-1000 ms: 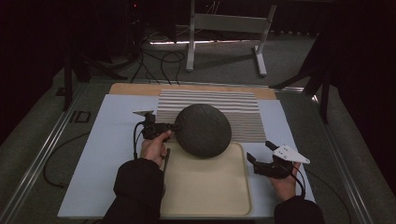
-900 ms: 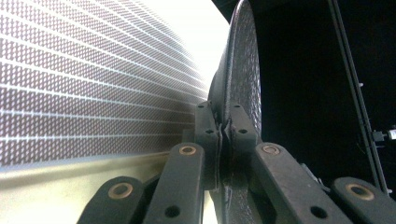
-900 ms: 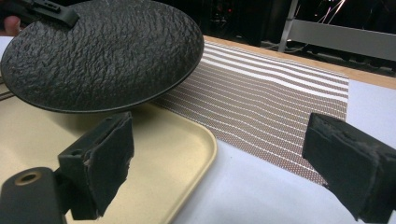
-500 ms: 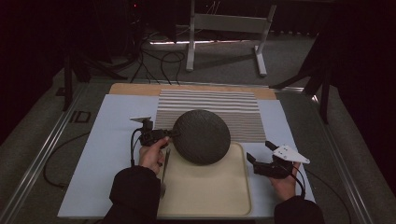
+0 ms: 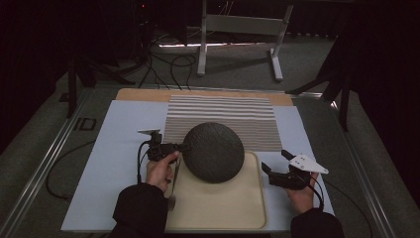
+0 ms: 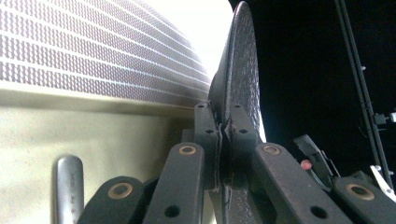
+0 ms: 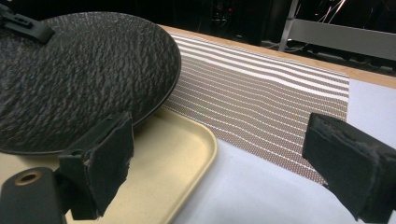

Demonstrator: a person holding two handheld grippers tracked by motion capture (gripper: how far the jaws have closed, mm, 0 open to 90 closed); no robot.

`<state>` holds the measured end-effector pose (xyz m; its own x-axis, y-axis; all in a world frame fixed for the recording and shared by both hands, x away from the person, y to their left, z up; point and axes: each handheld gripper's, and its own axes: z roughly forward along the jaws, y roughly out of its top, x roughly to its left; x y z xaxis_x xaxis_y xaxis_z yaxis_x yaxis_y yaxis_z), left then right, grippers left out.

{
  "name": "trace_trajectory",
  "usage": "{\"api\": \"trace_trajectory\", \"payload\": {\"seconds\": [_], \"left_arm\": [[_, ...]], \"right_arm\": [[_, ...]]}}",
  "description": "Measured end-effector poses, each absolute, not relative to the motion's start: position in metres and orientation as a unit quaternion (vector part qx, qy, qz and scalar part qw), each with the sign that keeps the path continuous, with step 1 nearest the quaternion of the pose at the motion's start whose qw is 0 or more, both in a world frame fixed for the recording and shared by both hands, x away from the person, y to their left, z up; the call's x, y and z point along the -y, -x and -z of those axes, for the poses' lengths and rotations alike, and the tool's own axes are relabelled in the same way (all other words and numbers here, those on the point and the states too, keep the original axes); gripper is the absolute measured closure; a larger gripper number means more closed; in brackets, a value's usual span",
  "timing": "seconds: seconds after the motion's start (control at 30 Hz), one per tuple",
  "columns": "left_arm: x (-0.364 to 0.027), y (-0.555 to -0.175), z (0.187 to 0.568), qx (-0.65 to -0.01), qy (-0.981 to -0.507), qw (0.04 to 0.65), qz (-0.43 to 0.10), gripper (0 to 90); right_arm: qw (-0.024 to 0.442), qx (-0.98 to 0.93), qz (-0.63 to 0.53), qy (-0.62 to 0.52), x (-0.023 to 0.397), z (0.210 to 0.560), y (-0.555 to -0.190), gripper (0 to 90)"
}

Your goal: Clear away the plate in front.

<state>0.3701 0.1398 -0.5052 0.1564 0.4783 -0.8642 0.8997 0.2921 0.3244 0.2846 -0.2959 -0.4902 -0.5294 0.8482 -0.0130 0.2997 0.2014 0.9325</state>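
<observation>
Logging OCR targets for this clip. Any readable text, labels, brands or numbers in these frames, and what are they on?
None readable.
Dark textured plate: no print, only a rough surface.
Beige tray: plain, no marking.
Striped placemat: stripes only, no words.
Left gripper, clamped on the plate's rim: no label legible.
Right gripper, jaws apart: white top plate bears no text that I can make out.
Small dark square on the table's left: too small to read.

The table [image 5: 59, 148] carried a pale blue sheet [image 5: 114, 168]; on that sheet lay a striped mat [image 5: 223, 111] and, overlapping its near edge, a cream tray [image 5: 218, 208]; a spoon [image 5: 173, 191] lay along the tray's left edge.
</observation>
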Motion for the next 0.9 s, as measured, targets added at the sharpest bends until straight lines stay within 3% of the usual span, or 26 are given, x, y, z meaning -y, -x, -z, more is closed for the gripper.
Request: {"api": "trace_trajectory", "payload": {"seconds": [0.9], "left_arm": [[-0.146,-0.338,0.518,-0.620,-0.559,0.506,0.217,86.2]], "right_arm": [[0.279,-0.724,-0.489,-0.398,0.295,0.490,-0.285,9.1]]}}
